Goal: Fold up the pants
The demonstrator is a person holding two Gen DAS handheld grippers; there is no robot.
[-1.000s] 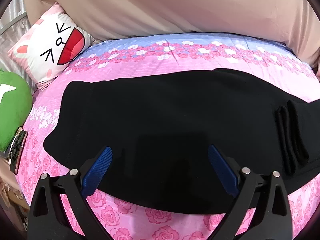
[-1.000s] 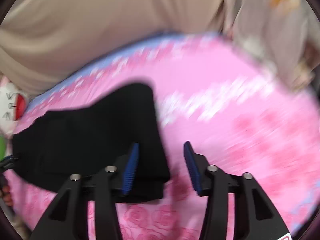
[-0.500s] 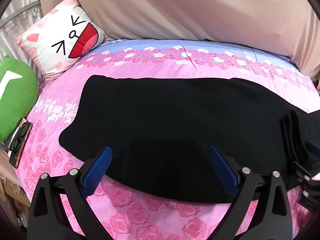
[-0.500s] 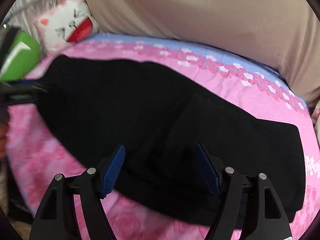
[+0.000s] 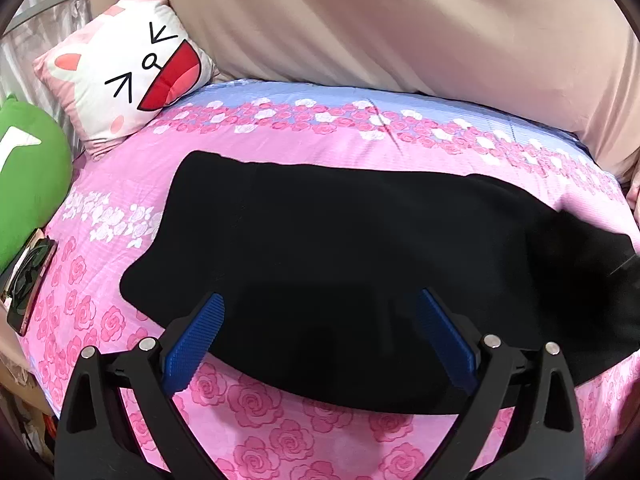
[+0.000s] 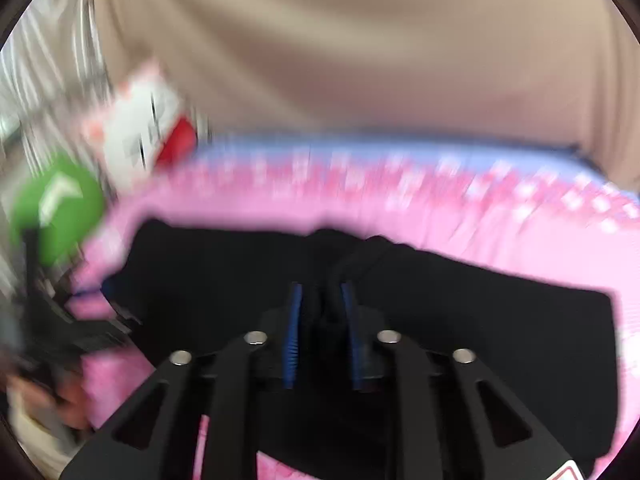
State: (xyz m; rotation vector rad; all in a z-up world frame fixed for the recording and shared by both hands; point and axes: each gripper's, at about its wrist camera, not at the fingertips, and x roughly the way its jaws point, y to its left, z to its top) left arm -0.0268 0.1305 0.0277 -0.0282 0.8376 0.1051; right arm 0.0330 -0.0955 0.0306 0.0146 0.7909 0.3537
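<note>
Black pants [image 5: 340,240] lie flat across the pink rose bedspread [image 5: 320,148]. My left gripper [image 5: 320,296] hovers over their near edge, open, with only flat cloth below its blue pads [image 5: 192,344]. In the blurred right wrist view my right gripper [image 6: 321,286] has its jaws closing. A raised bunch of the black pants [image 6: 480,320] is squeezed between its blue pads [image 6: 290,336]. The rest of the pants spreads out to both sides of it.
A cat-face pillow [image 5: 128,76] and a green cushion [image 5: 28,184] sit at the bed's far left, with a phone-like object [image 5: 28,284] below them. A beige cover [image 5: 400,28] rises behind the bed. A person's hand [image 6: 48,400] shows blurred at the left.
My right gripper swung left over the pants and its jaws narrowed from wide apart onto a bunch of cloth. The left gripper shifted slightly and stayed open.
</note>
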